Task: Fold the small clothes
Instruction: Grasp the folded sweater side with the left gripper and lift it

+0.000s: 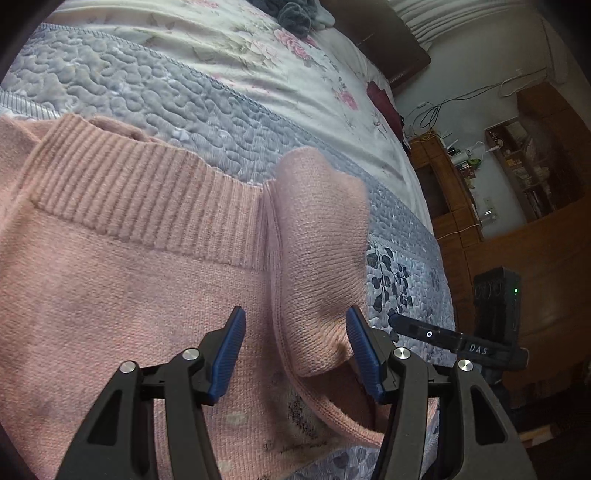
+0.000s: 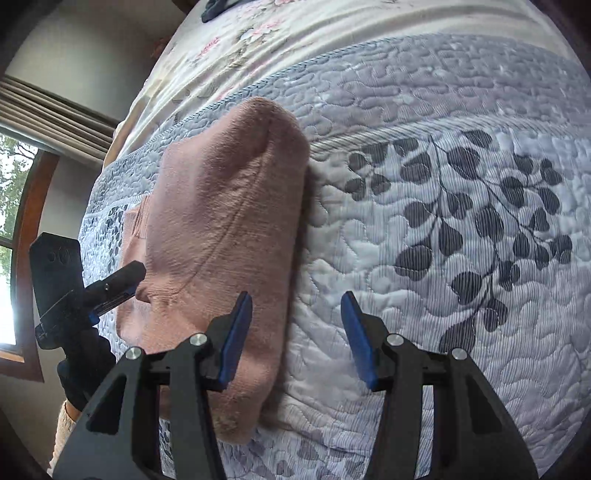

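Left wrist view: my left hand-held gripper (image 1: 295, 350) gapes open, straddling the pink sweater's sleeve (image 1: 321, 258), which runs straight ahead. The right hand-held gripper (image 2: 295, 339), also open, sits just beside it.

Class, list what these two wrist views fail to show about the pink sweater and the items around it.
- pink sweater: lower part cut off by left view's edge.
- sleeve: cuff hidden behind the right tool.
- dark clothes: cropped, too small to identify.
- shelf items: too small.
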